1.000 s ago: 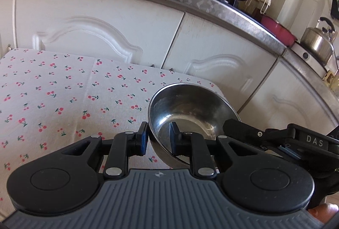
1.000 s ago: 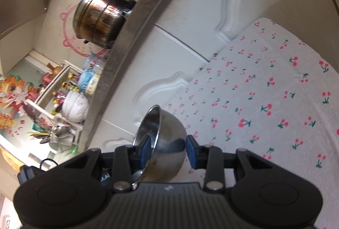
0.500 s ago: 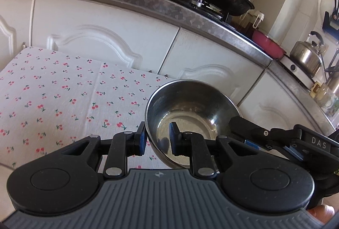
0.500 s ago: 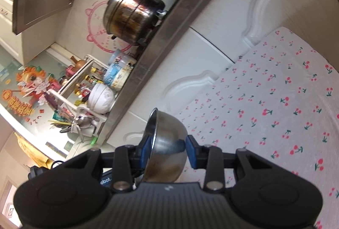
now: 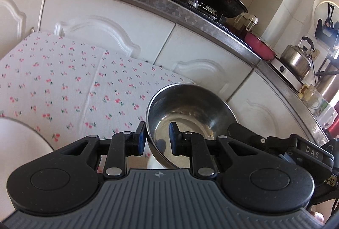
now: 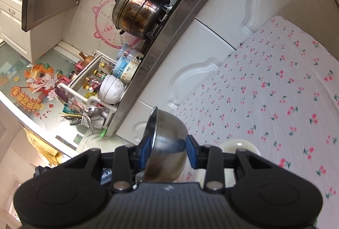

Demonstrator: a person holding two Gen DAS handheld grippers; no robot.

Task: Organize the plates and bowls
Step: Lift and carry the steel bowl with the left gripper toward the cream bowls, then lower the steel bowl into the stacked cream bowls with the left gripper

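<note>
The fingers of the left gripper stand narrow and pinch the near rim of a steel bowl, one blue pad outside the wall and one inside; in the right wrist view the right gripper clamps the same bowl from the opposite side, one pad at its rim and the other against its rounded outside. The bowl hangs in the air above the near right part of a table under a cherry-print cloth, tilted so that the left view looks into it, and its near lower edge is hidden behind the gripper bodies. At the left edge of the left view a white rounded dish is cut off by the frame and too little of it shows to tell plate from bowl. In the right view a pale round object lies on the cloth just behind the right gripper's finger, mostly covered, and cannot be identified. Beyond the table stand white cabinet doors under a steel-edged counter, carrying a stained pot, a black pan and, far right, a kettle. The right gripper's body reaches into the left view at lower right, partly cropped.
</note>
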